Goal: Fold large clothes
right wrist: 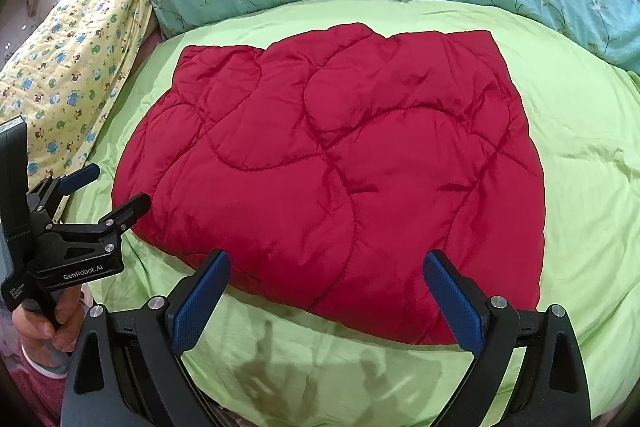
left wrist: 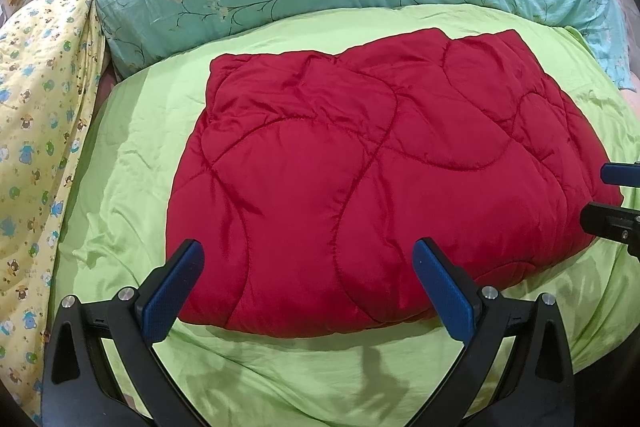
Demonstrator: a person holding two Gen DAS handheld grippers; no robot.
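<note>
Both grippers, left [left wrist: 306,281] and right [right wrist: 326,293], spread wide, empty; slick puffy red quilt [right wrist: 332,167] ahead may spring unfolded.

Both grippers share one build: black angular frames with triangular cut-outs, round silver screw heads at the joints, and flat blue textured pads on the inner faces of the fingers. The left gripper [right wrist: 106,189] carries white "GenRobot.AI" lettering on its body and a small white label on the block below. A hand [right wrist: 44,323] grips its handle. The right gripper [right wrist: 326,303] shows four silver screws.
</note>
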